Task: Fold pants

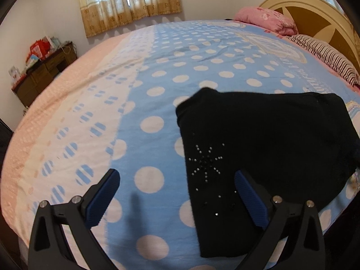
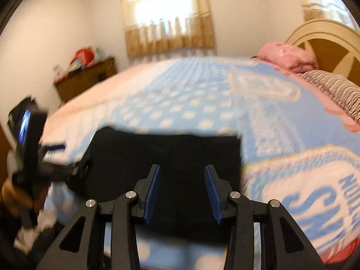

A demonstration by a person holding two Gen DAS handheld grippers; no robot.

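Bed (image 1: 180, 51) is filling both views, covered in a blue blanket with white polka dots and a pink-and-white edge on the left; headboard (image 1: 315, 15) is standing at far right with a pink pillow (image 1: 265, 19) and a striped pillow (image 1: 326, 56) lying in front of it; curtains (image 1: 128, 2) are hanging on the far wall; wooden dresser (image 1: 42, 74) is standing at left; black pants (image 1: 270, 139) are lying folded into a compact block on the near part of the bed, rhinestone star pattern facing up; left gripper (image 1: 177, 193) is hovering with jaws spread wide, holding nothing, its right finger over the pants' left edge; right gripper (image 2: 182, 191) is hovering over the pants (image 2: 162, 157), jaws parted, empty; right view is blurred.
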